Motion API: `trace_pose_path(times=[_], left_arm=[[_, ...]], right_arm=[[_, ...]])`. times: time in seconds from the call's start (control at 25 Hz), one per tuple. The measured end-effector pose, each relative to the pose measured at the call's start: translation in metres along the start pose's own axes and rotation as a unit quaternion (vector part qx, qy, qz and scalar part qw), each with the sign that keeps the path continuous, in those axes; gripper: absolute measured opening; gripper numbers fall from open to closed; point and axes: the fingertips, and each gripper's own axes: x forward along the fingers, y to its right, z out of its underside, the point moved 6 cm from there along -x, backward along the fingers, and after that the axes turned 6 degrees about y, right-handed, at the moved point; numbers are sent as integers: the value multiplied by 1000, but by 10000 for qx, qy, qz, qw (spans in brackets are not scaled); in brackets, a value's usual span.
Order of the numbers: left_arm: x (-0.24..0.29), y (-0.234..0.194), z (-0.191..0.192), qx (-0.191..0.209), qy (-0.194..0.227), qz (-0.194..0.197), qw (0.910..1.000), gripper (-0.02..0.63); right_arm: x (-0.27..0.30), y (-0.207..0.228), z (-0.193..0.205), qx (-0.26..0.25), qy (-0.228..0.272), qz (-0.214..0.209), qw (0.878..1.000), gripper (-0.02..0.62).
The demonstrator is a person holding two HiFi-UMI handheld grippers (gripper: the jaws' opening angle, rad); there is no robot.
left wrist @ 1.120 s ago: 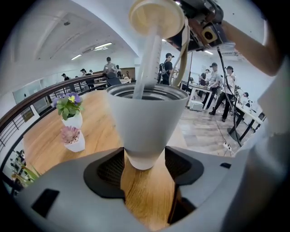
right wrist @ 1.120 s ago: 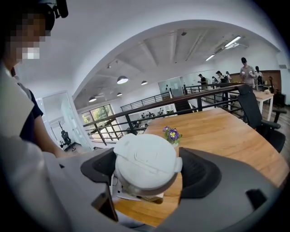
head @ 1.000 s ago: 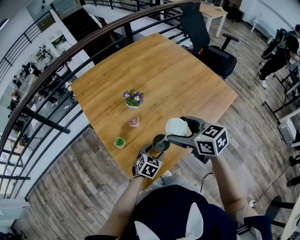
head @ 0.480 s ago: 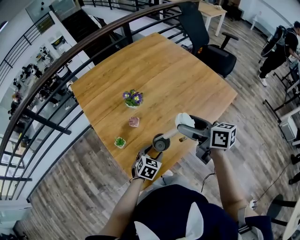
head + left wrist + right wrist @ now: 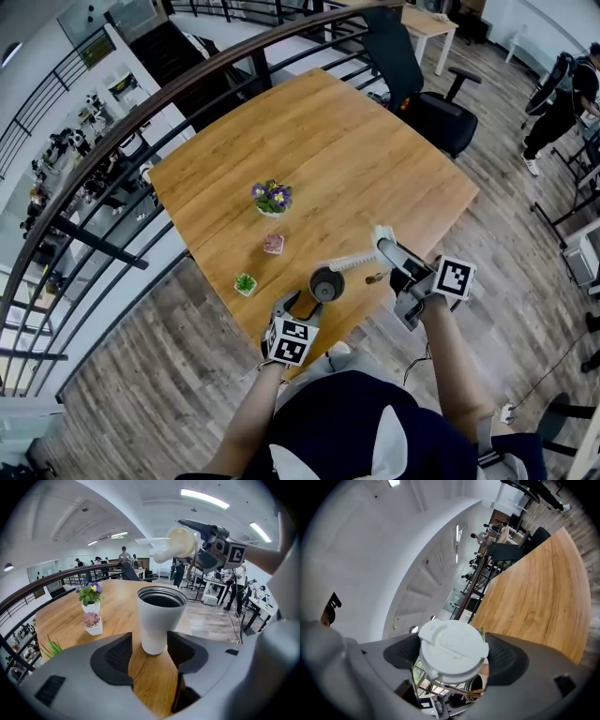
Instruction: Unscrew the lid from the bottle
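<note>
A white bottle (image 5: 326,283) with a dark open mouth stands upright near the front edge of the wooden table (image 5: 356,159). My left gripper (image 5: 304,304) sits just in front of it. In the left gripper view the bottle's (image 5: 161,618) base stands between the jaw tips of the left gripper (image 5: 150,645); they are closing, with small gaps still showing at the pads. My right gripper (image 5: 385,247) hangs to the bottle's right, above the table, shut on the round white lid (image 5: 452,651). The lid (image 5: 381,236) is clear of the bottle.
Three small potted plants stand left of the bottle: purple flowers (image 5: 272,198), a pink one (image 5: 274,244), a green one (image 5: 246,283). A black office chair (image 5: 412,84) is beyond the far corner. A dark railing (image 5: 141,103) runs along the table's left side.
My right gripper has carried the lid from above the bottle's right shoulder further right and turned it edge-on. The left gripper and the bottle have hardly moved.
</note>
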Motion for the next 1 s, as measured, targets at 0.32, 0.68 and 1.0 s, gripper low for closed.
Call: trace_pose_path(times=[0.32, 0.68, 1.0], left_arm=[[-25, -20, -14, -434, 594, -469, 9962, 185], [-50, -26, -50, -601, 1212, -540, 9893, 49], [-59, -18, -66, -655, 1423, -386, 9869, 40]], right_arm=[[-14, 7, 2, 235, 517, 148, 9983, 431], [-25, 6, 4, 239, 821, 160, 9962, 431], [-28, 0, 4, 108, 970, 131, 9951, 430]])
